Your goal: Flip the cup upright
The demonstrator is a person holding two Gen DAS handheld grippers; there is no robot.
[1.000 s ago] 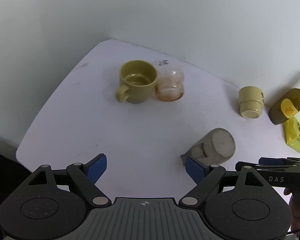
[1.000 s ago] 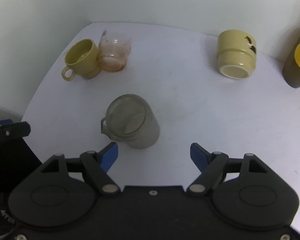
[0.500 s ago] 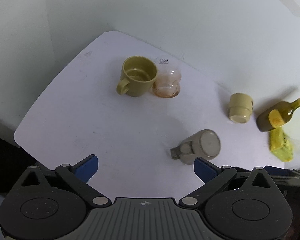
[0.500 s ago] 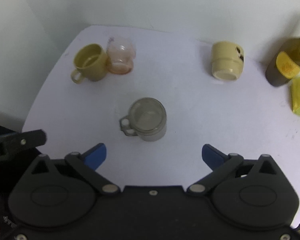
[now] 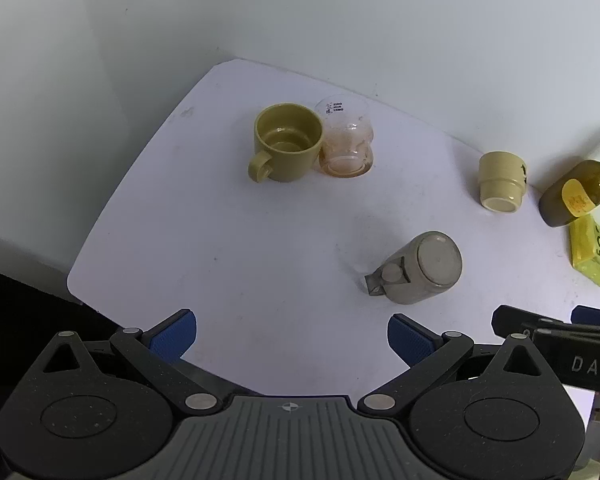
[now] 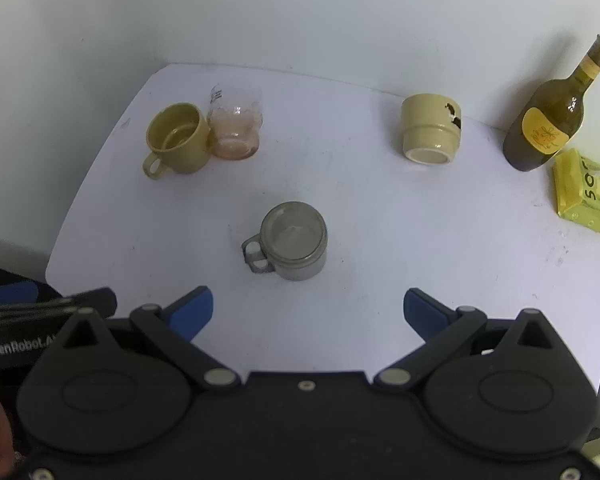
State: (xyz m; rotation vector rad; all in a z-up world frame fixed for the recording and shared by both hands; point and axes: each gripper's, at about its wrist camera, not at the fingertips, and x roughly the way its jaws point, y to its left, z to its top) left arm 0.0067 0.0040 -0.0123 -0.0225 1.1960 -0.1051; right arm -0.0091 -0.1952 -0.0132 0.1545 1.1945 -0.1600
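White walls back a white counter [image 6: 380, 216]. At its middle a grey metal mug with a side handle [image 6: 294, 242] stands mouth-down, flat base up, so it needs flipping. Behind it are an upright olive mug [image 6: 176, 140], a clear glass [image 6: 236, 124], an inverted cream cup [image 6: 430, 132] and a bottle [image 6: 548, 120]. Both the left gripper [image 5: 292, 336] and the right gripper [image 6: 308, 308] hover near, jaws spread apart, holding nothing.

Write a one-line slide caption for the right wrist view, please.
Open right gripper above a white table, facing an inverted grey metal mug, with an olive ceramic cup beyond.
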